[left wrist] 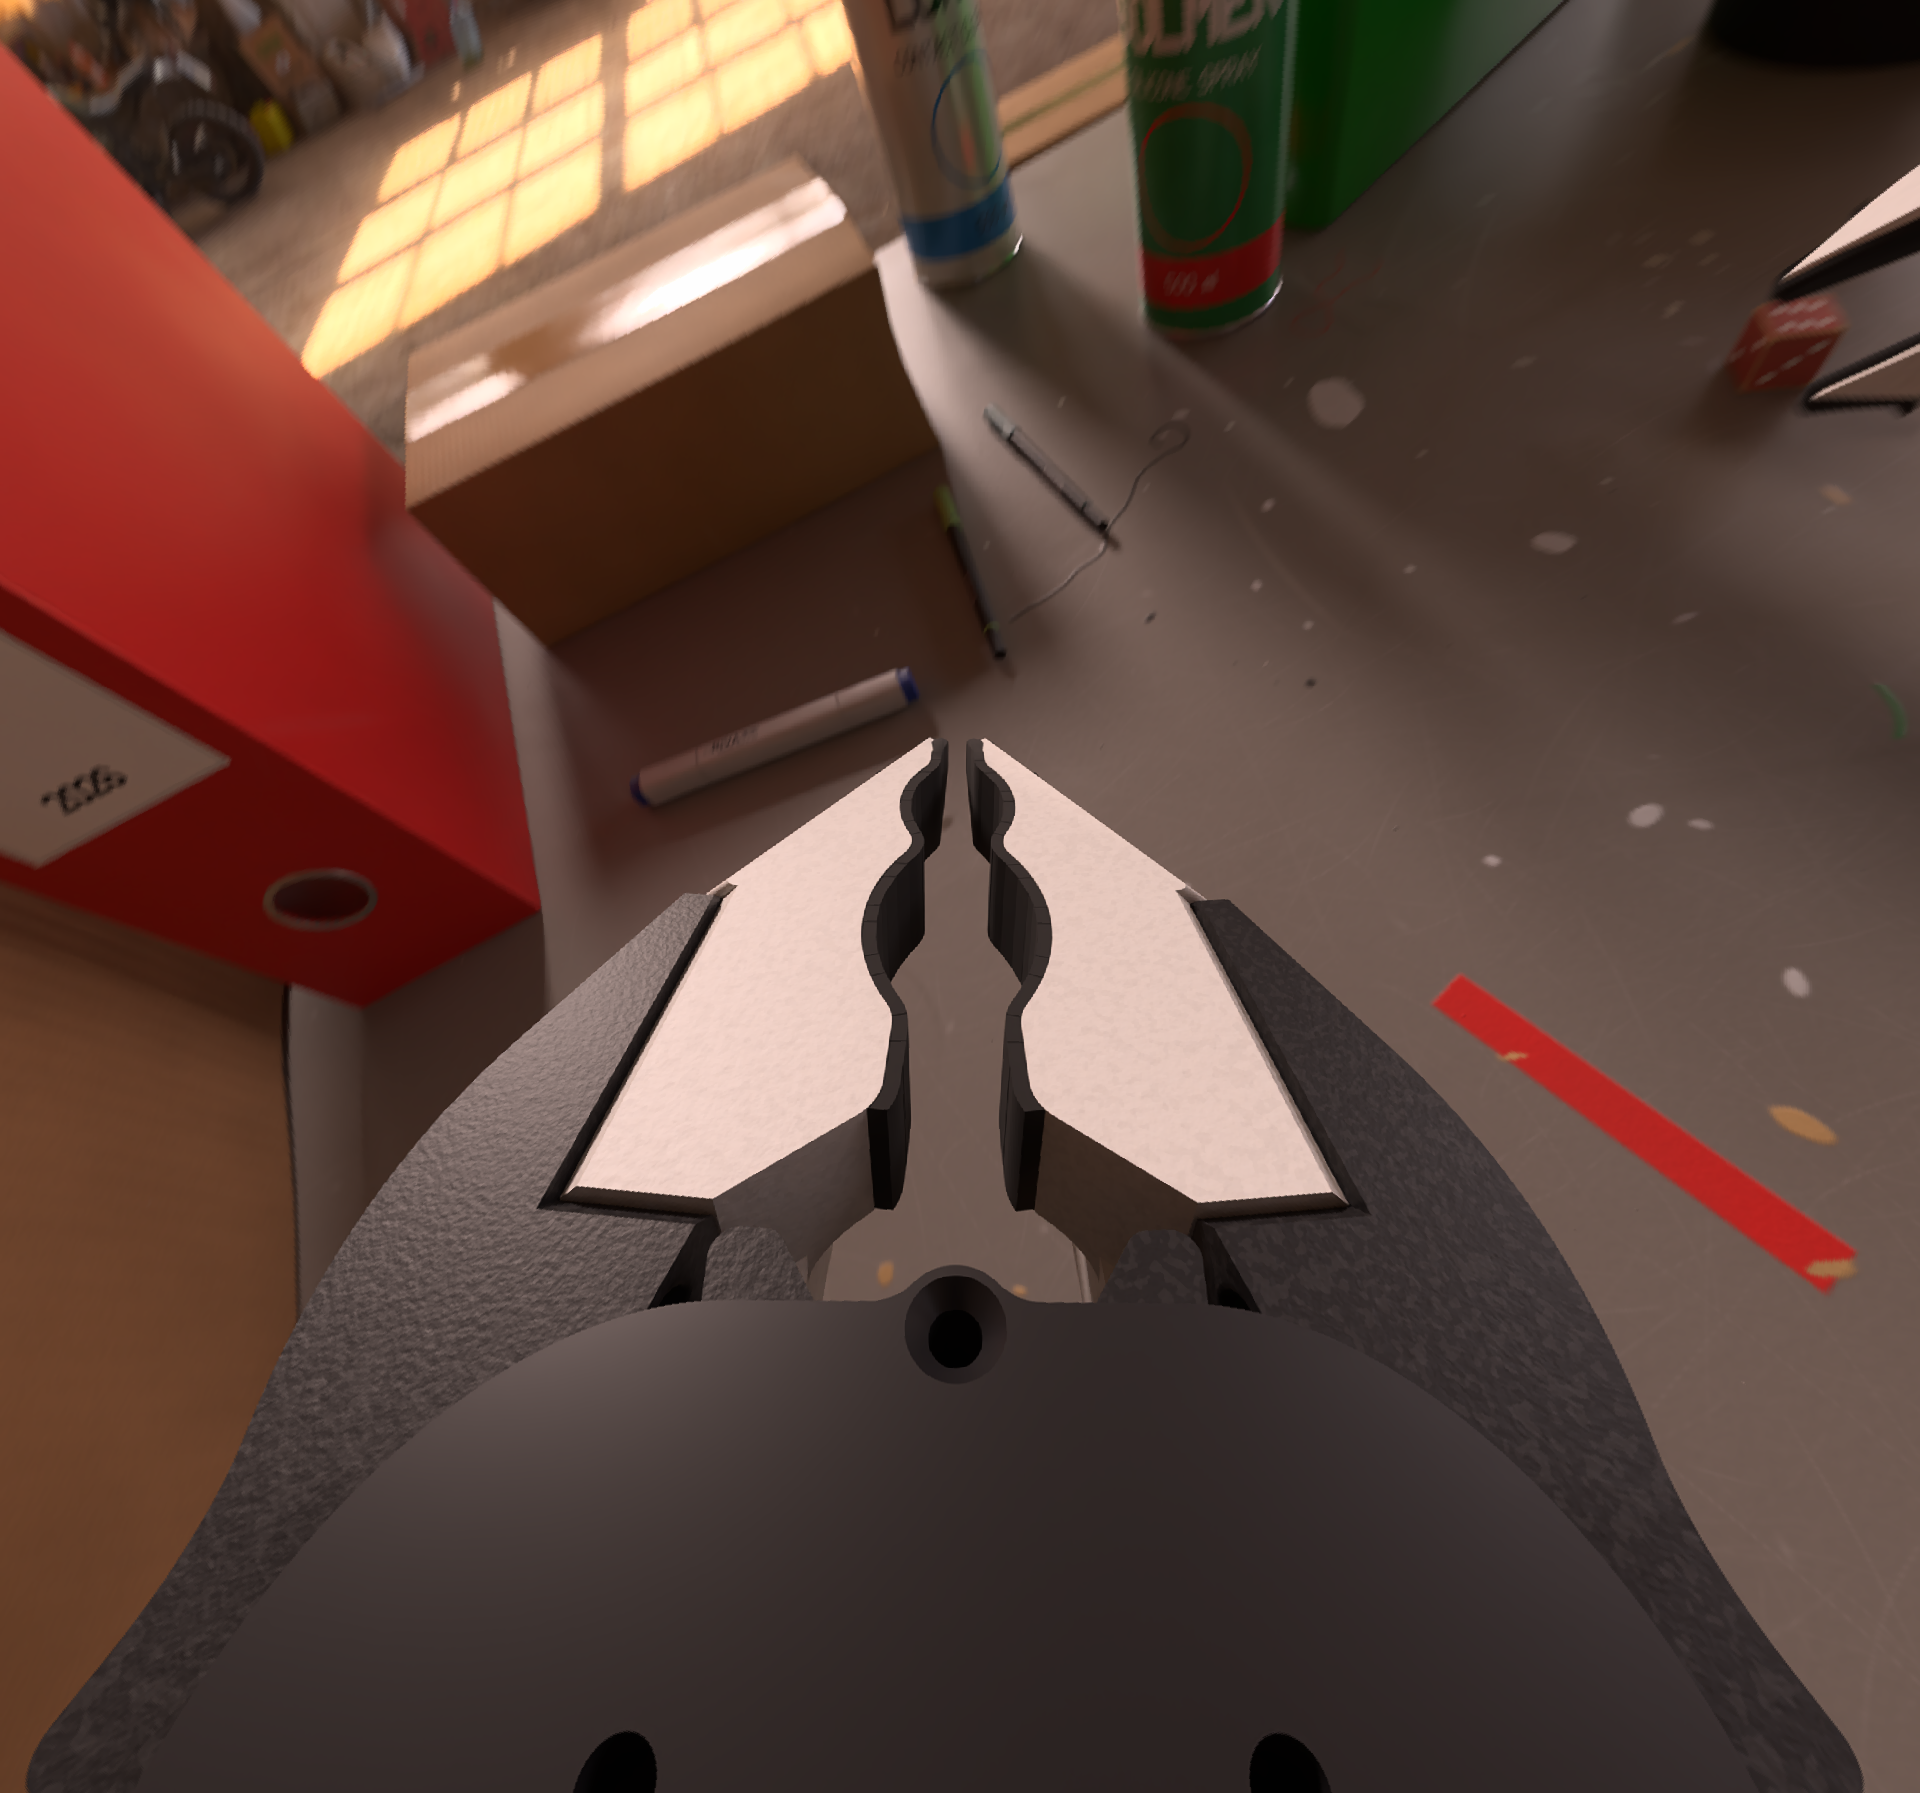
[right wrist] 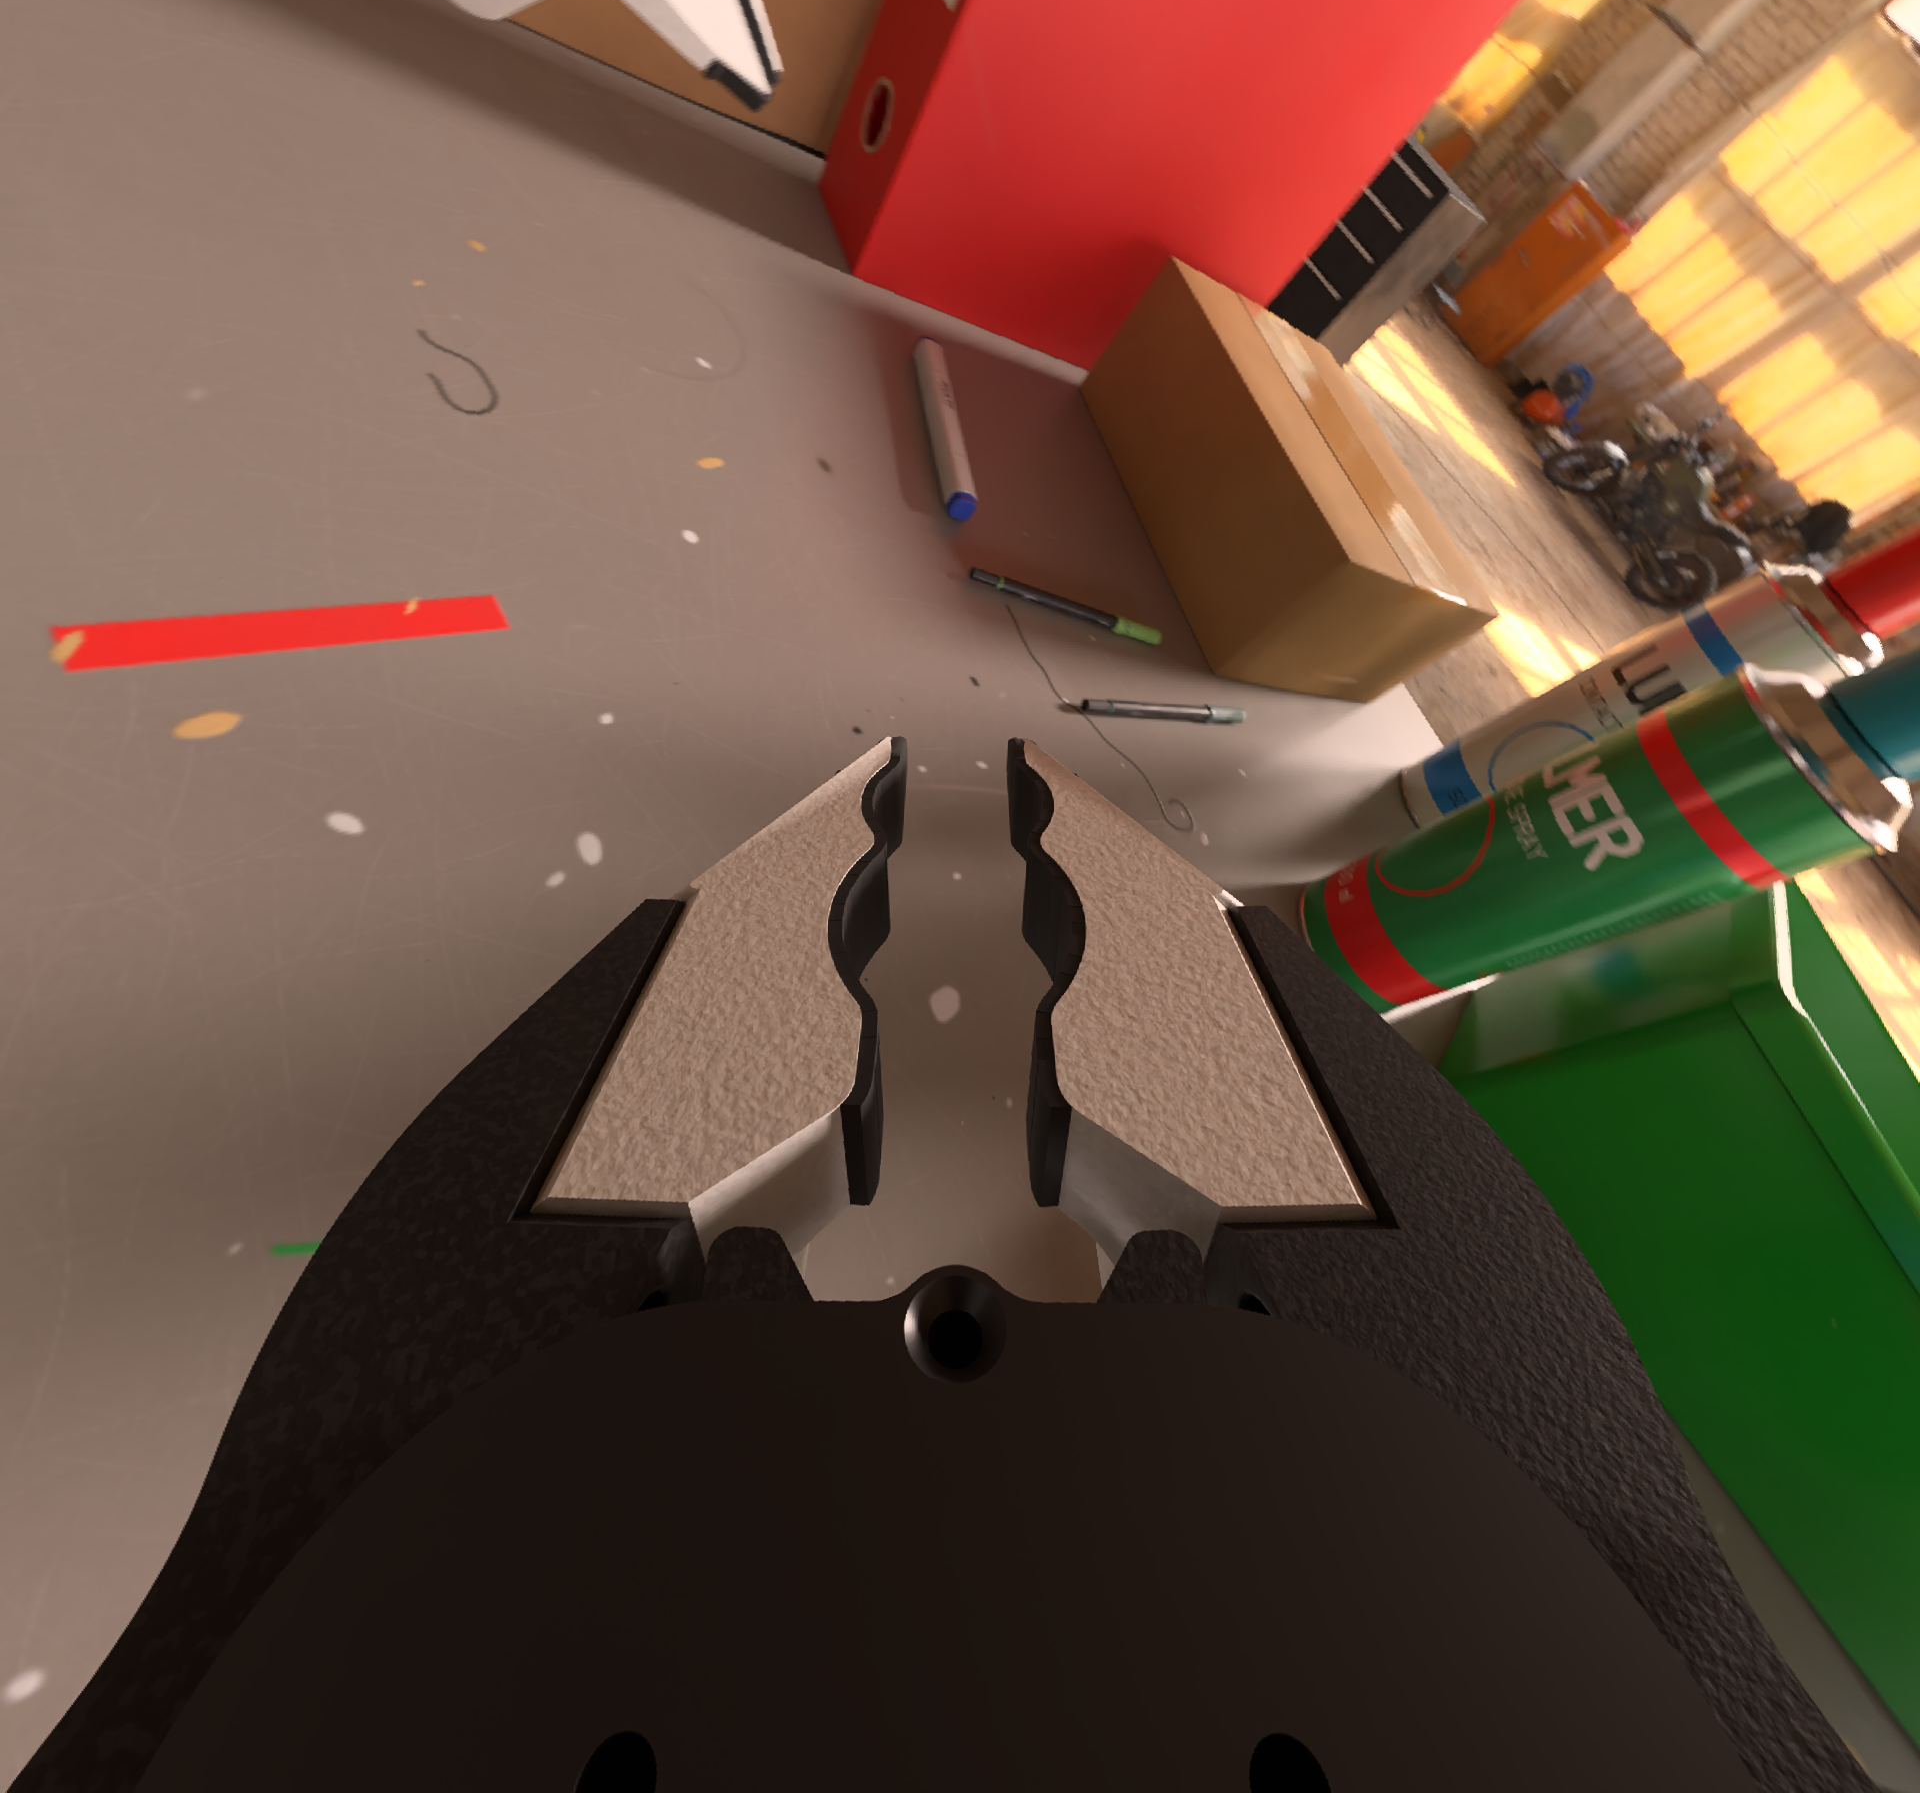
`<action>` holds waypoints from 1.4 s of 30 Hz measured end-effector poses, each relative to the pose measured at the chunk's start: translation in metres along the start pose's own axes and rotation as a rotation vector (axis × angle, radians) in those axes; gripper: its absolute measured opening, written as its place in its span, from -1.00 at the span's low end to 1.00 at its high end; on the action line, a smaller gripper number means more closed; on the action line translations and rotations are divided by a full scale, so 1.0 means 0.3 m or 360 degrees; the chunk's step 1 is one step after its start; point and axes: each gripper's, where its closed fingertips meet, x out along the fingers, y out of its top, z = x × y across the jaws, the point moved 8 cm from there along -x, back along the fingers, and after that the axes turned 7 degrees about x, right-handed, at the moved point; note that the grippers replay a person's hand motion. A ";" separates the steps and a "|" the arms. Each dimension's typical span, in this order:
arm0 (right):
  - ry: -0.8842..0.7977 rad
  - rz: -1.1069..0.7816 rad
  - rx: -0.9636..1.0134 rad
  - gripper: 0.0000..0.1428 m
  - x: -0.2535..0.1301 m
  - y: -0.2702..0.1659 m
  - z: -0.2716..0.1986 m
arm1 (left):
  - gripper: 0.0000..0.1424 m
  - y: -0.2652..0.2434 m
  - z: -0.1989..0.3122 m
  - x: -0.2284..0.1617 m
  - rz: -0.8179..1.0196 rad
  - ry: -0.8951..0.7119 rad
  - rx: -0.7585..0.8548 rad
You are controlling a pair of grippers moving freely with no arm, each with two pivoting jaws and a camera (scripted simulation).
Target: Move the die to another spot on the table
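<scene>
The small red die [left wrist: 1782, 346] is at the far right of the left wrist view, blurred, level with the fingertips of my right gripper [left wrist: 1810, 346], whose two fingers come in from the right edge, one on each side of it. I cannot tell whether they touch it. In the right wrist view my right gripper [right wrist: 958, 756] is open with only table between the fingers, and the die is not visible there. My left gripper [left wrist: 957, 756] is shut and empty over the grey table [left wrist: 1351, 704]; it also shows at the top of the right wrist view [right wrist: 753, 76].
A red binder [left wrist: 208, 496] and a cardboard box [left wrist: 665, 455] stand at the left. Two spray cans [left wrist: 940, 81] [left wrist: 1210, 133] and a green box [left wrist: 1455, 29] stand at the back. A marker [left wrist: 774, 735], two pens [left wrist: 1049, 465] [left wrist: 971, 569] and a red tape strip [left wrist: 1642, 1130] lie on the table.
</scene>
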 end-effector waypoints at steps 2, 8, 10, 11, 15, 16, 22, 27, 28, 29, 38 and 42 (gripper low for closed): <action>-0.0097 -0.0028 0.0098 -0.72 -0.008 -0.008 0.029 | -0.87 -0.012 -0.001 0.017 -0.0210 0.0003 -0.0066; -0.0266 -0.0062 0.0433 -0.75 -0.053 -0.067 0.158 | -0.08 -0.062 0.012 0.066 -0.0383 -0.0106 -0.0065; -0.0345 -0.0090 0.0447 -0.76 -0.067 -0.078 0.188 | -0.02 -0.054 0.030 0.066 -0.0341 -0.0140 -0.0010; -0.0391 -0.0105 0.0461 -0.76 -0.078 -0.083 0.207 | -0.02 -0.046 0.040 0.064 -0.0309 -0.0158 0.0026; -0.0603 -0.0211 0.0576 -0.77 -0.147 -0.120 0.320 | -0.52 0.006 0.098 0.028 0.0025 -0.0223 0.0169; -0.0643 -0.0246 0.0621 -0.76 -0.167 -0.137 0.349 | -0.83 0.021 0.115 0.015 0.0127 -0.0262 0.0203; -0.0351 -0.0641 0.0882 -0.56 -0.225 -0.272 0.398 | -1.00 0.050 0.183 0.011 0.0323 -0.0388 0.0206; -0.0013 -0.0983 0.0954 -0.32 -0.181 -0.354 0.326 | -1.00 0.019 0.230 0.045 0.0309 -0.0394 0.0302; 0.0019 -0.1045 0.0961 -0.27 -0.167 -0.365 0.312 | -1.00 0.013 0.234 0.050 0.0290 -0.0392 0.0327; 0.0038 -0.1098 0.0965 -0.23 -0.153 -0.375 0.300 | -1.00 0.006 0.240 0.056 0.0279 -0.0406 0.0343; 0.0163 -0.0950 0.0668 -0.72 -0.058 -0.340 0.233 | -1.00 -0.014 0.303 0.083 0.0279 -0.0591 0.0338; 0.0275 -0.0600 0.0330 -0.72 -0.042 -0.202 0.153 | -1.00 -0.009 0.330 0.094 0.0333 -0.0796 0.0096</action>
